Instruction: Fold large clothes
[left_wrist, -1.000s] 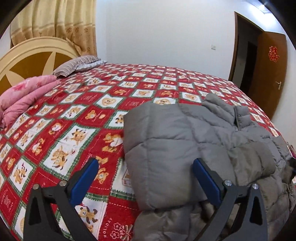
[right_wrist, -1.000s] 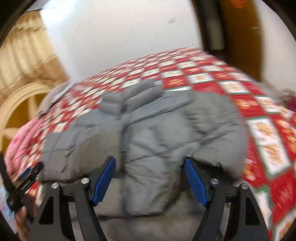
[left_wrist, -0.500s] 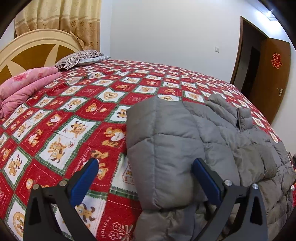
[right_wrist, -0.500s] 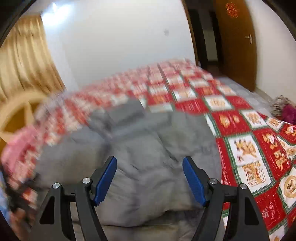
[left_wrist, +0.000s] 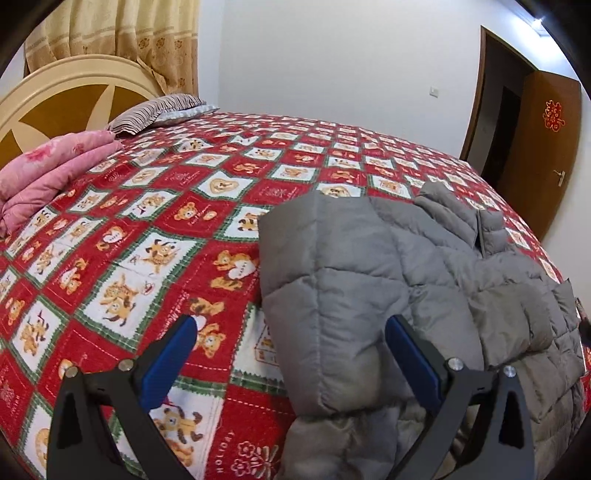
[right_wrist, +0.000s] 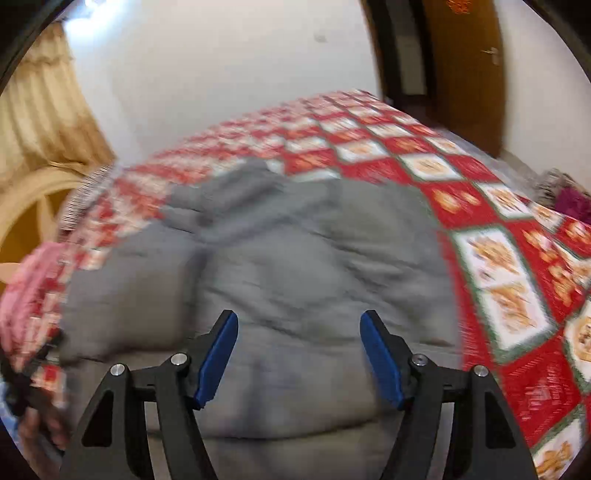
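Since a second ago the right gripper (right_wrist: 298, 356) has narrowed its jaw gap a bit and its view went blurrier; left view barely shifted. Grey puffer jacket (left_wrist: 399, 291) lies on the red patchwork bedspread (left_wrist: 155, 236), sides folded in over the body, near the bed edge closest to both cameras. Long axis runs from that near edge toward the far wall, collar (left_wrist: 458, 214) at the far end, hem toward the grippers. Left gripper (left_wrist: 291, 356) hovers low over the jacket's left edge, jaws wide apart, one blue pad over the bedspread, the other over the jacket, gripping nothing. Right gripper sits above the jacket's hem end, jaws apart, empty, pointing along the jacket toward the collar. Pink quilt (left_wrist: 48, 173) lies well left of the jacket by the headboard (left_wrist: 55, 96).
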